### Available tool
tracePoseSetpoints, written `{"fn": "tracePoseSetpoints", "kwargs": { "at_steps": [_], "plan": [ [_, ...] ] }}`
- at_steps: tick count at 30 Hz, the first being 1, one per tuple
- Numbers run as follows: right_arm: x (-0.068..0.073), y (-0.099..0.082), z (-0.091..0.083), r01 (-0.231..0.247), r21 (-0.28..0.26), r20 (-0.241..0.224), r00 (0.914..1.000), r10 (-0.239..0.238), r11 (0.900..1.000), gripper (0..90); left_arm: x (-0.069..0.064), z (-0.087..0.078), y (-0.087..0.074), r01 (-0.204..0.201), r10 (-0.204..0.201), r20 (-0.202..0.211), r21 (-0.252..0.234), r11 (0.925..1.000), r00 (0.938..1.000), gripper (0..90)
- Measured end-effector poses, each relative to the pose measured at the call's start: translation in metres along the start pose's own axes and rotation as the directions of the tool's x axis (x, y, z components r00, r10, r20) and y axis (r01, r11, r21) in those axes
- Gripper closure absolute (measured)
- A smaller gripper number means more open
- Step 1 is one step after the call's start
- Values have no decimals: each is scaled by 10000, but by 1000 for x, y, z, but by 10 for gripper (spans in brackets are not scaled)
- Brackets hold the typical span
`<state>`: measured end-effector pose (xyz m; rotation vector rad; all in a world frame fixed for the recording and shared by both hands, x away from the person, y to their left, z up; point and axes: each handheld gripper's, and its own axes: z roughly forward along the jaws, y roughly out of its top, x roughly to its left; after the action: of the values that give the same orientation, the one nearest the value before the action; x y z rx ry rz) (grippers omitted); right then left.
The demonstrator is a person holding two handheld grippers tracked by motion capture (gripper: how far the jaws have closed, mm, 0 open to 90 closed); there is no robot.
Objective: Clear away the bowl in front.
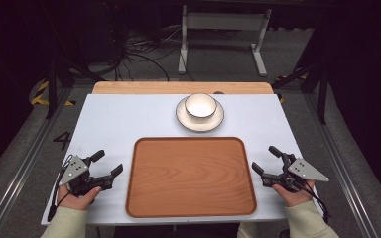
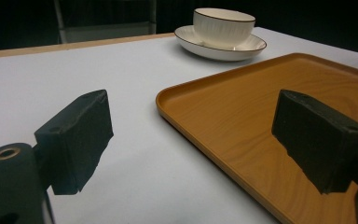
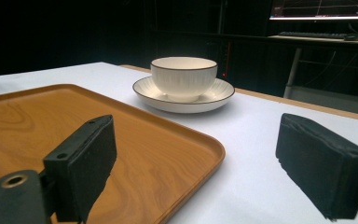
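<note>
White matte tabletop (image 1: 129,119), rounded woodgrain tray (image 1: 191,178), ribbed, seemingly ceramic bowl (image 1: 200,105) on saucer (image 1: 191,121), left claw (image 1: 107,165) and right claw (image 1: 264,159) both apart, empty.

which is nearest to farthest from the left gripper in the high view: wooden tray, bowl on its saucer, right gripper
From the left gripper:
1. wooden tray, just beside it, toward the table's middle.
2. bowl on its saucer, at the far side of the table.
3. right gripper, across the tray at the right edge.
</note>
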<state>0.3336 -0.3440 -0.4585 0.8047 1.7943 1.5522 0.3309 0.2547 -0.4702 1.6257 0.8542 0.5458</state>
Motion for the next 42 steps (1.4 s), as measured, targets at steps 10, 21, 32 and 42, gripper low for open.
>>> {"fn": "tracePoseSetpoints", "kwargs": {
  "at_steps": [10,21,32,42],
  "plan": [
    [-2,0,1,-134,103,-164,9998,136,9999,100,-2,-2,7,166,-164,-250,93,9998,9996,161],
    [1,1,2,134,259,-109,9999,-131,9996,93,-16,9,34,-98,104,204,-296,9995,9997,161],
    [-2,0,1,-127,128,-176,9998,129,9998,68,-20,37,67,-304,345,772,-538,9981,9964,164],
    [-5,1,2,-339,258,-320,9989,347,9991,68,-25,60,100,-385,470,1123,-764,9963,9926,163]
  ]
}}
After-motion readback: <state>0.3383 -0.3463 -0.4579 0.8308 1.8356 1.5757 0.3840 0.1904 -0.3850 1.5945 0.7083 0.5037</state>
